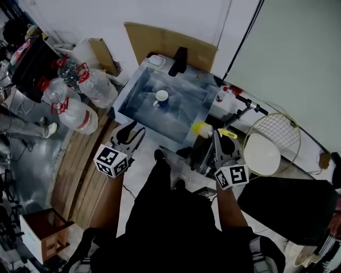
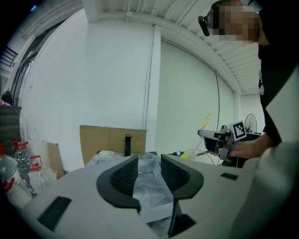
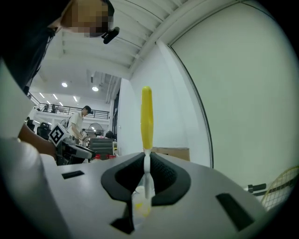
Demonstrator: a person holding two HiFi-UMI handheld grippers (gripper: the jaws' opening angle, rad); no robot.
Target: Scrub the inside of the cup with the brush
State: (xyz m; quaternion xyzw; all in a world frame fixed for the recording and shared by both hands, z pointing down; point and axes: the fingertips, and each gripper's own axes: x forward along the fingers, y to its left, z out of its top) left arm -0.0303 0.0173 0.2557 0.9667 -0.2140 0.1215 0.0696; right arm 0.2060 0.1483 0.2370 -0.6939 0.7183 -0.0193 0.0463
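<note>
Clamped by its thin stem in the right claw [image 1: 217,139], the yellow brush [image 1: 202,128] waits off the counter's [image 1: 139,106] near right corner, ready to scrub, while the left claw [image 1: 129,136] gapes empty toward the cup [image 1: 161,97] standing mid-counter, likely to steady it.

The setting is a large open workshop or lab hall, not a home. The right gripper view shows a high ceiling with round ceiling lights [image 3: 64,85], a railed mezzanine [image 3: 60,111], a standing fan [image 3: 96,128] and another person [image 3: 77,122] standing among equipment. The work spot itself looks makeshift. A white partition wall [image 1: 176,16] meets a pale green panel [image 1: 287,53], and a cardboard sheet [image 1: 160,40] leans behind a plastic-covered table [image 1: 181,120]. Large water bottles [image 1: 80,114], a cardboard box [image 1: 104,53] and a badminton racket [image 1: 274,144] sit around the table.
</note>
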